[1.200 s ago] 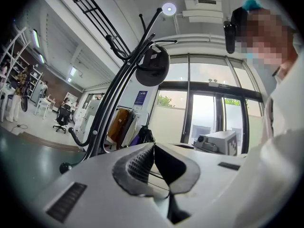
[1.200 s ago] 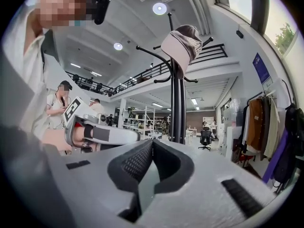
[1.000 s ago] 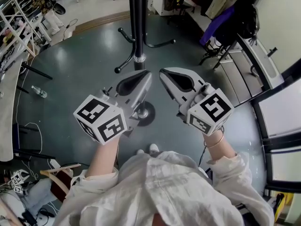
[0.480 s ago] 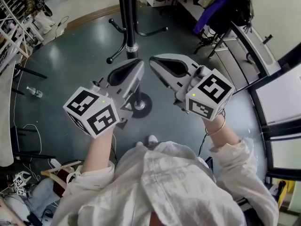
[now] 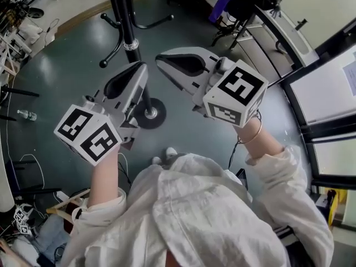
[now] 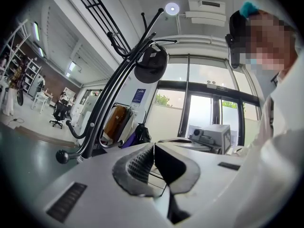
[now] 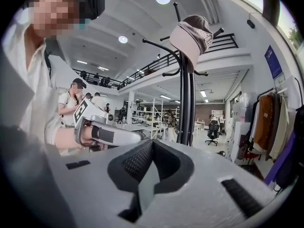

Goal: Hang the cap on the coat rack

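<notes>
1. Nearest: the left tool (image 5: 139, 69) and the right tool (image 5: 161, 59) are held side by side in front of the person, tips pointing away towards the coat rack (image 5: 125, 21).
2. Left tool state: in the left gripper view the two jaws are pressed together tip to tip, with nothing between them.
3. Right tool state: in the right gripper view the jaws likewise meet along their full ridged faces and carry nothing.
4. Farther: the rack's round base (image 5: 149, 113) stands on the grey floor (image 5: 72, 77) just beyond the tools; the black pole rises at far left of the head view.
5. Farthest: the cap (image 7: 192, 36) sits over an upper hook of the rack, clear of both tools. The left gripper view shows it from the other side (image 6: 151, 64).
6. Progress: judged from this, the hanging step is complete. No task step appears outstanding beyond lowering the tools away.
</notes>
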Available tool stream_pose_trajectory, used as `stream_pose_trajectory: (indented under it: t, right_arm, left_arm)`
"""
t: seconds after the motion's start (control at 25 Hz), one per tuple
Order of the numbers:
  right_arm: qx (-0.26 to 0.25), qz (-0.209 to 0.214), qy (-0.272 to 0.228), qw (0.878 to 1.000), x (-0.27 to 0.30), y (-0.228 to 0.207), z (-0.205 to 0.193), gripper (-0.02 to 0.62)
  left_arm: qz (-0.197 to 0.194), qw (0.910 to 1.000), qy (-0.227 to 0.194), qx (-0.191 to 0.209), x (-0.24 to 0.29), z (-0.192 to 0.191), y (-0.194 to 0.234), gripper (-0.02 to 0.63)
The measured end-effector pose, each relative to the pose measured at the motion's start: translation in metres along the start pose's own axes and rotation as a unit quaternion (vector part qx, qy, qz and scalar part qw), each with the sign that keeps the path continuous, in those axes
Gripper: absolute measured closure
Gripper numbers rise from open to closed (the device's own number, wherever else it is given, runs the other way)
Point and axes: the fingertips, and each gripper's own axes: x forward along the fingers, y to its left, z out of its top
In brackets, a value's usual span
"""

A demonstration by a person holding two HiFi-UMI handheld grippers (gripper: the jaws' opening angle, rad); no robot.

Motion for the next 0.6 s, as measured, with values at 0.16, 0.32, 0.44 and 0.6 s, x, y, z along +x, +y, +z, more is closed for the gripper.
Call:
stream_pose_trajectory:
  t: [0.16,0.32,0.44,0.6]
  right_arm:
    - [-0.004,0.001,0.015,1.000,-0.002,0.000,-0.005,0.592]
    - [-0.010,0.009,0.025,1.000,-0.002,0.002,-0.006,0.592]
    - [-0.015,0.016,0.034,0.999,-0.002,0.000,-0.002,0.592]
    - [-0.016,0.017,0.042,0.999,-0.002,0.000,-0.001,0.592]
  left_arm:
    - [-0.002,1.0000,0.004,-0.006,0.001,-0.007,-0.002,0.589]
    - [0.001,0.9999,0.007,-0.014,0.003,-0.008,0.000,0.589]
    - [-0.003,0.9998,0.013,-0.012,0.007,-0.001,-0.003,0.589]
    - [-0.003,0.9999,0.011,-0.009,0.005,0.005,-0.003,0.589]
